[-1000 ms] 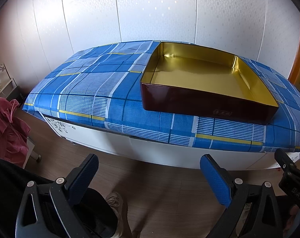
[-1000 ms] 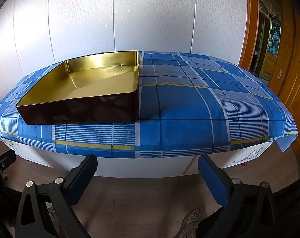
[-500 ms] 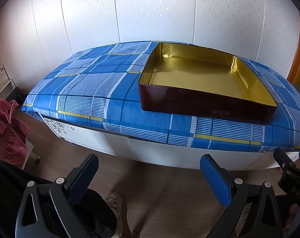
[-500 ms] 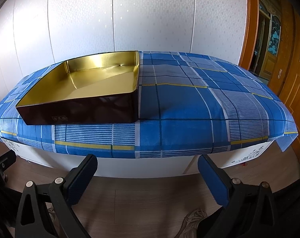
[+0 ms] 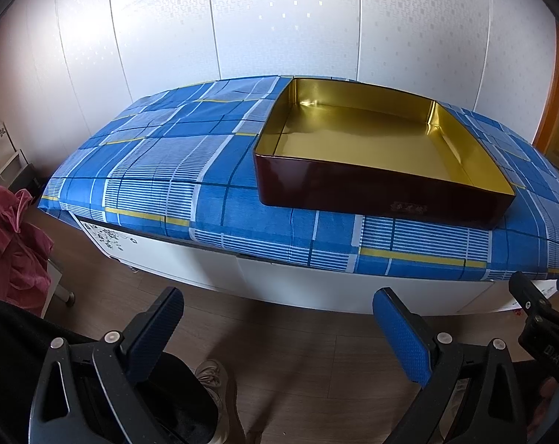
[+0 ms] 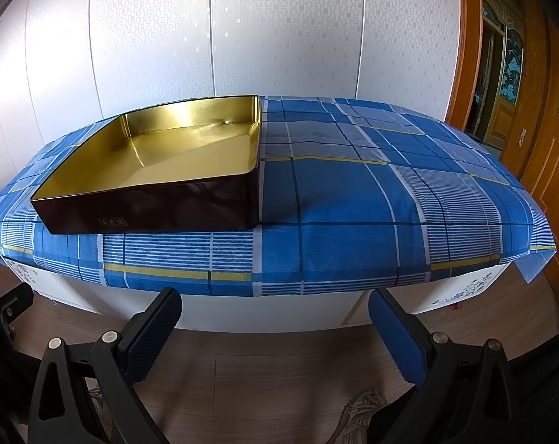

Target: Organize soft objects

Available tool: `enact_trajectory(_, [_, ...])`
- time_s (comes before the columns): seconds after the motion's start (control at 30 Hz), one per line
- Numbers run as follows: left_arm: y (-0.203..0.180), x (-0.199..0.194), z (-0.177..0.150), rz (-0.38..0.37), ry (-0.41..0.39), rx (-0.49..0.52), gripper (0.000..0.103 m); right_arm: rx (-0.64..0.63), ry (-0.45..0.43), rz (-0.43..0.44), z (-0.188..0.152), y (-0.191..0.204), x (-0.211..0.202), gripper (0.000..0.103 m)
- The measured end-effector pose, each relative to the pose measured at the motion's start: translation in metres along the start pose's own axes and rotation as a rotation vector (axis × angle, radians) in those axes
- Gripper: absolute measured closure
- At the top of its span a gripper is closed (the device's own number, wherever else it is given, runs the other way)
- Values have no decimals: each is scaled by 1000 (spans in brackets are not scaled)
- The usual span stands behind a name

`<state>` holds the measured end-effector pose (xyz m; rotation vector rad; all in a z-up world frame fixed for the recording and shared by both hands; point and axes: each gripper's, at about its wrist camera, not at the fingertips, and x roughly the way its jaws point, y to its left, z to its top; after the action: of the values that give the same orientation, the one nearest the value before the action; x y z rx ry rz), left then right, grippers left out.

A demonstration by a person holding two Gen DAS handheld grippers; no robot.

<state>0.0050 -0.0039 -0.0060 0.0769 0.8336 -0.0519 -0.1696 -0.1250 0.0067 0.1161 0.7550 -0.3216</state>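
A shallow square tin (image 5: 375, 188) with dark brown outer walls and a bare gold inside sits on a blue plaid cloth (image 5: 161, 170) over a low white cabinet. The right wrist view has the tin (image 6: 153, 207) at the cloth's left half. A crumpled pink-red fabric (image 5: 9, 244) lies at the far left, off the cabinet. My left gripper (image 5: 275, 323) hangs open over the wooden floor, well short of the cabinet, with nothing between its blue pads. In the same way my right gripper (image 6: 273, 320) is open and holds nothing.
White wall panels stand behind the cabinet. A wooden door (image 6: 538, 118) is at the right. The cloth's right half (image 6: 408, 192) carries nothing. A person's shoes (image 5: 216, 381) rest on the wooden floor below the grippers. The other gripper's black frame (image 5: 542, 329) shows at the lower right.
The left wrist view has shifted slightly, so the tin and cabinet sit a little further left and lower in it. The right wrist view is nearly unchanged. Both grippers stay open.
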Motion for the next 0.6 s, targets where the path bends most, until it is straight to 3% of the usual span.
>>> enact_trajectory(0.6, [-3, 1, -1, -10, 4, 9, 0, -5, 7, 9, 0, 1, 1, 0])
